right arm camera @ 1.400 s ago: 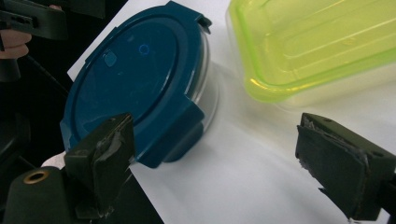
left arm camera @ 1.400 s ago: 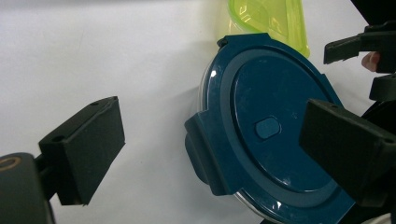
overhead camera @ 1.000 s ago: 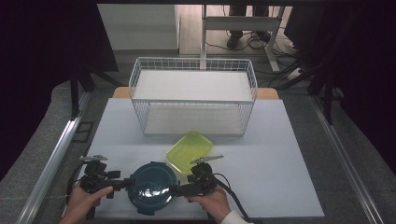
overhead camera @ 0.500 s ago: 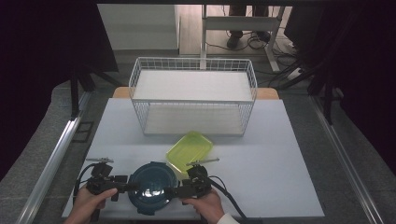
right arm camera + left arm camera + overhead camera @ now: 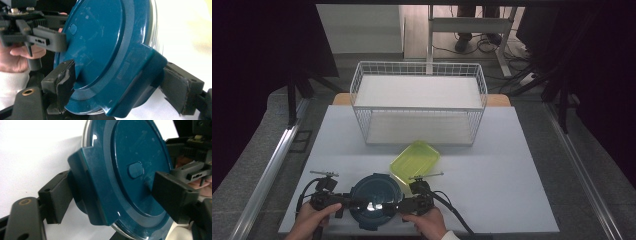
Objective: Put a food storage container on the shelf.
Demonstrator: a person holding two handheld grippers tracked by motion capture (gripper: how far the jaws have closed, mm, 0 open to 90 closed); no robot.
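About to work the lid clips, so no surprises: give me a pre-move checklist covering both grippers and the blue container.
1. Left gripper straddles the left clip: ok; its jaws have just been closing.
2. Right gripper straddles the right clip: ok; its jaws have just been closing.
3. Pads pressing firmly on both clips: cannot tell.
4. Blue container sits on the table: ok.
5. Yellow-green tray apart from the container: cannot tell.

Both hands low at the near edge, grippers facing each other

Left gripper (image 5: 346, 202) points right, right gripper (image 5: 404, 204) points left; each one's jaws have just been closing and now straddle a side latch of the round dark-blue lid (image 5: 376, 198); forearms enter from below.
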